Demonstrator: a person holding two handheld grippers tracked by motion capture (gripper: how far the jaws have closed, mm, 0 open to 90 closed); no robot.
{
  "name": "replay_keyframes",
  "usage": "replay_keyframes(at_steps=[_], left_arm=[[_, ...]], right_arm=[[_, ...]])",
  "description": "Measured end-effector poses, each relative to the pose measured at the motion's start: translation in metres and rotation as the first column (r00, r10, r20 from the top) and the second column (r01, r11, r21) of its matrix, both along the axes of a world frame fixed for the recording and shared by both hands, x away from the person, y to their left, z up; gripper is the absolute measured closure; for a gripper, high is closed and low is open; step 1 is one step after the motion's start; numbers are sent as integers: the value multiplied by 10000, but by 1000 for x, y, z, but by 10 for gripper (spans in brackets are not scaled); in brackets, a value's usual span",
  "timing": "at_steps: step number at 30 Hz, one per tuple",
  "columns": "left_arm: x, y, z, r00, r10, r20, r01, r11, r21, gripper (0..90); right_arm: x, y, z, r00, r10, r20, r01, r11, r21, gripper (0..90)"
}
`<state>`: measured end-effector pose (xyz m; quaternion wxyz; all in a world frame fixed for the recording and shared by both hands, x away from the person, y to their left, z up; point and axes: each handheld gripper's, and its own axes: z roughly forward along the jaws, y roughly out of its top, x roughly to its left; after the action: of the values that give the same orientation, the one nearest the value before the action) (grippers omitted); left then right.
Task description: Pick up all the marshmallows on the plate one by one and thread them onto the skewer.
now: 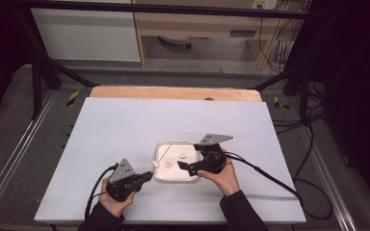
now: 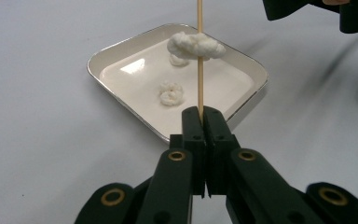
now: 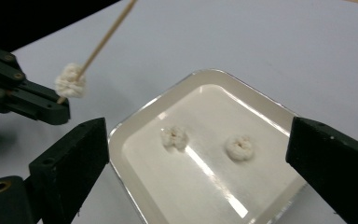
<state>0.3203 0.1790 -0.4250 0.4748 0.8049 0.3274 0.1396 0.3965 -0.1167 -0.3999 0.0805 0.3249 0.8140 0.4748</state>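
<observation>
White worktop (image 1: 125, 130) carries a tray (image 1: 160, 147); my left fingers (image 2: 200, 116) clamp the skewer (image 2: 199, 51), right fingers (image 3: 196, 154) spread empty.

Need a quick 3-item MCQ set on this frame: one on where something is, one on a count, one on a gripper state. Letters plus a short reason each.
1. Where is the white piece that is off the tray?
A. threaded on the skewer
B. on the table beside the tray
C. between the right gripper's fingers

2. How many white pieces lie in the tray?
A. one
B. two
C. four

3. How does the left gripper stand?
A. wide open over the tray
B. open, beside the skewer
C. shut on the skewer

Key:
1 A: the white piece sits pierced on the skewer, above the tray.
2 B: the right gripper view shows two pieces in the tray.
3 C: the left gripper has its fingers pressed together on the skewer's lower end, while the right gripper stands open with nothing in it.
</observation>
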Motion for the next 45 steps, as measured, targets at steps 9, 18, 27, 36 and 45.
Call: replay_keyframes(at_steps=[9,18,27,36,45], left_arm=[[1,1,-1,10000,-26,-89,26,10000,-15,886],[2,1,-1,9999,-24,-158,23,10000,-29,886],[2,1,-2,9998,-53,-206,53,10000,7,886],[3,1,-2,9998,-63,-215,63,10000,8,886],[2,1,-2,9998,-71,-203,72,10000,19,886]], right_arm=[[19,-3,-1,9990,-409,164,418,9972,-620,94],[43,10,-14,9995,-322,-43,311,9870,-1579,154],[52,21,-32,9997,134,-214,-172,9815,-1907,362],[53,25,-44,9990,358,-251,-406,9725,-2294,523],[51,26,-48,9989,464,37,-440,9676,-2488,609]])
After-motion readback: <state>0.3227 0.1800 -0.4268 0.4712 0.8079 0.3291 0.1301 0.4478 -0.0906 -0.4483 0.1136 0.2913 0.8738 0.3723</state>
